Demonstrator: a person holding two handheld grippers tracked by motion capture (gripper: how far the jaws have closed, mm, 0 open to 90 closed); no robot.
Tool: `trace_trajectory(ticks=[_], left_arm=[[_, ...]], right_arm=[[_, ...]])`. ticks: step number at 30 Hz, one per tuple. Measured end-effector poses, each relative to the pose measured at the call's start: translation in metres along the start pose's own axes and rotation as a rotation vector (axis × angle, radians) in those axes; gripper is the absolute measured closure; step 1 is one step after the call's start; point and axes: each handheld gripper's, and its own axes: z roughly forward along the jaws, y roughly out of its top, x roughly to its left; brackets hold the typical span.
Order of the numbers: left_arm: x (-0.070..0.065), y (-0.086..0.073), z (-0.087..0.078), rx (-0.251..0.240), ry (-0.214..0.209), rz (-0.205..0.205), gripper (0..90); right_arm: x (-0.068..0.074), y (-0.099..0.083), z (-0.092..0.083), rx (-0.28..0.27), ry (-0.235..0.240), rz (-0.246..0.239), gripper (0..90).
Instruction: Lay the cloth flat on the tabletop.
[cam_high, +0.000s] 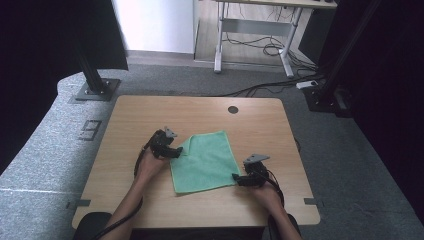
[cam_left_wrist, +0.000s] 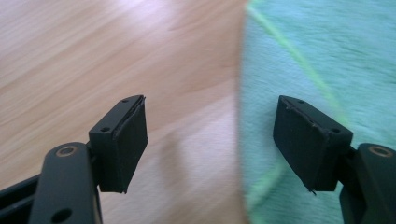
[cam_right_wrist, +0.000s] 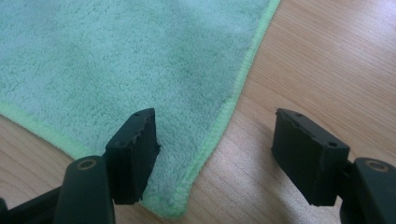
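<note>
- The person's forearms came in from the six o'clock edge of the high view, each hand holding a tool over the light wooden worktop (cam_high: 125, 115).
- The left tool (cam_high: 172, 151) sat at the nine o'clock side of the green cloth (cam_high: 205, 162), at the cloth's upper left corner, where a small piece of the corner looked folded over.
- In the left gripper view the left tool (cam_left_wrist: 210, 140) stood wide, nothing between its jaws; one jaw was over bare wood, the other over the cloth (cam_left_wrist: 317, 60), and the cloth's edge ran up between them. That picture was blurred.
- The right tool (cam_high: 239, 178) sat at the four o'clock corner of the cloth, its tips at the cloth's lower right corner.
- In the right gripper view the right tool (cam_right_wrist: 215, 154) also stood wide and held nothing; the hemmed corner of the cloth (cam_right_wrist: 116, 60) lay between the jaws, one jaw over the fabric, the other over bare wood.
- The cloth lay spread flat near the middle of the worktop, turned slightly askew to the worktop's edges, with a brighter green hem around it.
- A round dark cable hole (cam_high: 233, 109) sat at the twelve o'clock edge of the worktop, well apart from the cloth.
- Beyond the worktop, at twelve o'clock, a grey carpeted floor (cam_high: 165, 80) carried a white desk frame (cam_high: 250, 45) with loose cables under it.
</note>
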Motion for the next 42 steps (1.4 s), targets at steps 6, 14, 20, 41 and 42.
trace_trajectory(ticks=[6,14,20,41,42], left_arm=[[0.01,0.001,-0.005,-0.035,-0.051,-0.056,25.4],[-0.026,0.026,0.004,-0.06,-0.147,-0.01,19.8],[-0.03,0.028,0.026,0.022,-0.037,0.026,20.8],[0.022,-0.001,-0.013,-0.019,0.059,-0.062,20.4],[0.022,-0.001,-0.013,-0.019,0.059,-0.062,20.4]], right_arm=[[0.0,0.0,0.0,-0.003,0.0,0.0,30.6],[0.0,0.0,0.0,-0.004,0.001,-0.001,30.3],[-0.001,-0.001,0.0,-0.009,0.003,-0.001,30.3],[-0.001,0.0,0.001,-0.002,0.001,-0.001,28.5],[-0.001,0.0,0.001,-0.002,0.001,-0.001,28.5]])
